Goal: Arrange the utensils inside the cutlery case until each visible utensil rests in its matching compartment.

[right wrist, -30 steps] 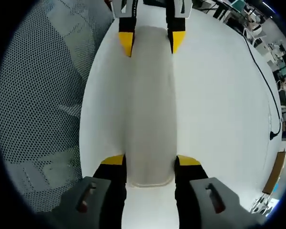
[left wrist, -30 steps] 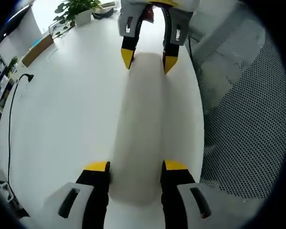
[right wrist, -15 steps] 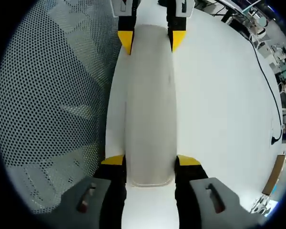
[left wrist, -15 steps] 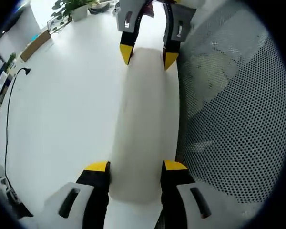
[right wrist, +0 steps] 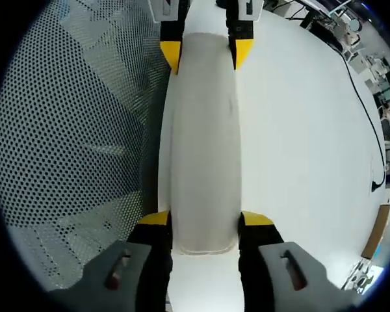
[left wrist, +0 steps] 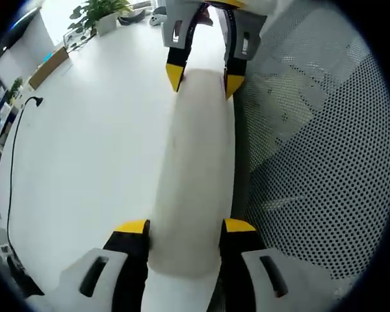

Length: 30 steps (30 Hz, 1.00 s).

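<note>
Two tools clamp one long pale case [left wrist: 195,175], my left tool [left wrist: 185,227] at one end, right tool [right wrist: 198,218] at other. Case at tabletop [left wrist: 84,149] edge, beside mesh surface [right wrist: 71,130]. Carrying step, I judge; next, set case flat on tabletop, release.

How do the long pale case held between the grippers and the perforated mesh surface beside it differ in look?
The pale case is smooth, plain, off-white and narrow with rounded ends; the mesh surface is grey, dotted all over with small holes, and broad. The case is clamped at one end by the right gripper and at the other by the left gripper; neither gripper touches the mesh. Both lie next to the white table.
</note>
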Each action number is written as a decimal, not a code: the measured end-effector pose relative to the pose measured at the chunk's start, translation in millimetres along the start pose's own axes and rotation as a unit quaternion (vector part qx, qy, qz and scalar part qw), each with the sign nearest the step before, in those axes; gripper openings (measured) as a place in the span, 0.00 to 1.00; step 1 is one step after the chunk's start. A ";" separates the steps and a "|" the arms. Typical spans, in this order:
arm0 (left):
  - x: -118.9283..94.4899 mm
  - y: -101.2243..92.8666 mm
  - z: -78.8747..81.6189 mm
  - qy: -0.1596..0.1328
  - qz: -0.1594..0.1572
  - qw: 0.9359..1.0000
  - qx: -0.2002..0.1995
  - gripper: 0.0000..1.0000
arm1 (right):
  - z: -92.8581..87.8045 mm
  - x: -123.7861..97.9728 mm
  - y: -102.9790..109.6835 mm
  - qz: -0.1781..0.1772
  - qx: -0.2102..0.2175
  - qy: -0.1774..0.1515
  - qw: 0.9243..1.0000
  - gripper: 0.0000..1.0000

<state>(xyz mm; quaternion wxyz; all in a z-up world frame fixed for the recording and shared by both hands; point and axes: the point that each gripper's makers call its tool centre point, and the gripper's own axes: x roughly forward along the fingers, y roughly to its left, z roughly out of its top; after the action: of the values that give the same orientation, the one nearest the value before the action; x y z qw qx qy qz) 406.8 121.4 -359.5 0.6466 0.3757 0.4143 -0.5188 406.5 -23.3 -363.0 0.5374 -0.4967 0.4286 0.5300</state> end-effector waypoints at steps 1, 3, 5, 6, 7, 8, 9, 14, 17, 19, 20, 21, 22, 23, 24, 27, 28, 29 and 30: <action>-0.2 0.7 -0.3 -0.002 0.003 1.000 -0.006 0.44 | 0.1 -0.4 -0.2 0.001 0.001 0.002 1.000 0.37; -0.2 2.2 -1.4 -0.006 0.004 1.000 -0.019 0.45 | -0.2 -0.4 -0.4 0.002 0.002 0.004 1.000 0.37; 0.0 3.9 -3.8 -0.006 0.005 0.999 -0.052 0.47 | -0.4 -0.4 0.0 0.003 0.004 0.008 1.000 0.38; 0.1 3.7 -4.2 -0.007 0.004 0.998 -0.064 0.48 | -0.6 -0.4 0.0 0.003 0.004 0.009 1.000 0.38; 0.1 4.2 -4.2 -0.009 0.001 0.998 -0.063 0.48 | -0.6 -0.4 0.0 0.004 0.003 0.009 1.000 0.38; 0.0 4.7 -3.8 -0.010 0.002 0.998 -0.055 0.48 | -0.6 -0.2 -0.3 0.006 0.003 0.010 1.000 0.38; 0.1 4.8 -3.5 -0.009 0.001 0.998 -0.055 0.48 | -0.4 0.1 -0.5 0.009 0.004 0.012 1.000 0.38; -0.4 3.7 -3.8 -0.005 0.001 0.998 -0.057 0.48 | -0.2 1.5 -0.1 0.023 0.014 0.021 0.999 0.39; 0.1 3.9 -2.6 -0.005 0.000 0.999 -0.052 0.49 | 0.0 2.1 0.5 0.029 0.018 0.031 0.999 0.39; 1.0 3.8 -0.5 0.003 -0.001 0.999 -0.053 0.51 | 0.1 2.9 0.2 0.037 0.019 0.049 0.998 0.39; 1.2 3.4 -0.2 0.013 -0.001 0.998 -0.053 0.51 | 0.1 2.9 0.3 0.038 0.015 0.057 0.998 0.39; 1.4 2.9 0.0 0.018 -0.001 0.998 -0.057 0.52 | 0.2 2.8 0.7 0.038 0.012 0.062 0.997 0.39; 1.4 1.6 0.3 0.024 0.000 0.998 -0.063 0.53 | 0.3 2.9 0.9 0.038 0.014 0.068 0.997 0.39; 2.2 -0.8 1.7 0.025 0.001 0.997 -0.067 0.55 | 0.1 2.8 1.5 0.037 0.016 0.072 0.997 0.39; 2.7 -2.2 2.2 0.027 0.002 0.997 -0.068 0.59 | 0.2 2.5 2.0 0.036 0.018 0.074 0.996 0.39; 10.2 -7.1 -10.6 0.077 0.029 0.993 0.085 0.80 | -0.6 1.9 1.3 0.037 0.018 0.070 0.997 0.39; 14.1 -9.3 -17.4 0.098 0.033 0.988 0.117 0.87 | -0.9 1.3 1.2 0.038 0.016 0.067 0.997 0.39; 13.1 -5.9 -19.2 0.105 0.048 0.986 0.118 0.86 | -2.0 0.6 1.2 0.039 0.021 0.062 0.997 0.40; 13.3 -1.6 -17.1 0.101 0.056 0.988 0.102 0.81 | -2.7 0.6 1.7 0.041 0.023 0.062 0.997 0.48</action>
<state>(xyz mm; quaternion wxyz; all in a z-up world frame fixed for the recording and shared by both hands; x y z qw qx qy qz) 404.3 131.9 -378.3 0.5877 0.5129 0.4002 -0.4810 405.0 -26.0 -364.0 0.4991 -0.4982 0.4927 0.5098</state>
